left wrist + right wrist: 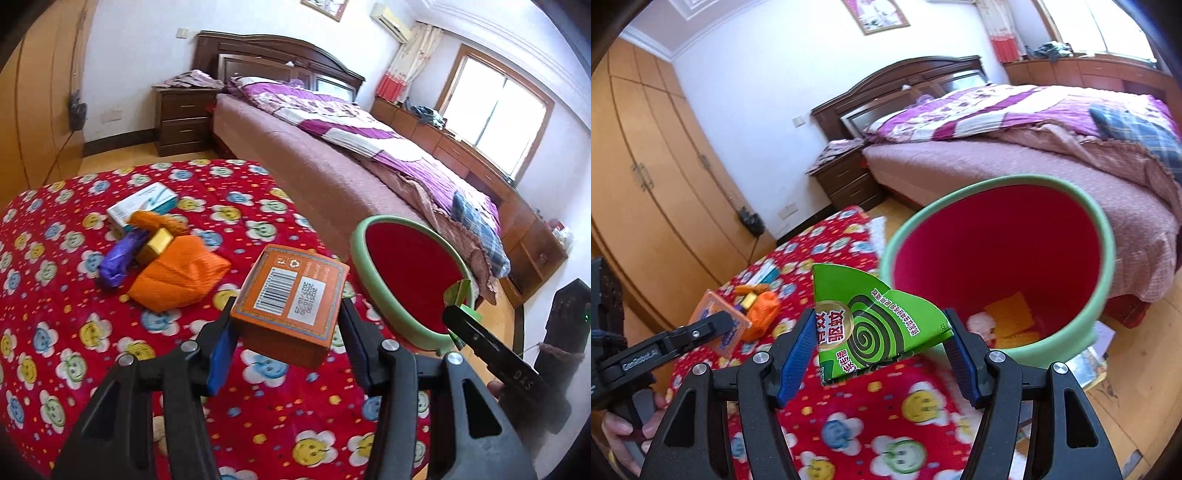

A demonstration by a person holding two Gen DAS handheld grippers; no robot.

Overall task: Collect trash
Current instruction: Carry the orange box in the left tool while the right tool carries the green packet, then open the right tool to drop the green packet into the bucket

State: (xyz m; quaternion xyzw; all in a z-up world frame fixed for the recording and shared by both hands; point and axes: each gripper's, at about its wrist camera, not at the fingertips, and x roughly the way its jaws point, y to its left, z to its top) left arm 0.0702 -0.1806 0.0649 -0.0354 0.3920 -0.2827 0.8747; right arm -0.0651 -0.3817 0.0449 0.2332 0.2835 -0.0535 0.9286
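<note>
My left gripper (288, 332) is shut on an orange box (291, 295) with a barcode label, held above the red flowered cloth (55, 314). My right gripper (877, 341) is shut on a crumpled green mosquito-coil box (871, 321), just left of the green bin (1104, 266) with a red inside. Yellow and pale scraps lie in the bin's bottom. The bin (360, 258) stands at the cloth's right edge in the left wrist view, where the right gripper (458, 306) carries the green box (456, 291) at its rim. The left gripper (727, 321) and its orange box (713, 314) show at the left.
On the cloth lie an orange bag (177, 273), a purple wrapper (118, 258), a small gold box (159, 242) and a white-teal carton (142, 205). A bed (332, 166) runs behind the bin, a nightstand (184, 118) beside it, wardrobes (646, 166) at left. A hand (624, 428) grips the left handle.
</note>
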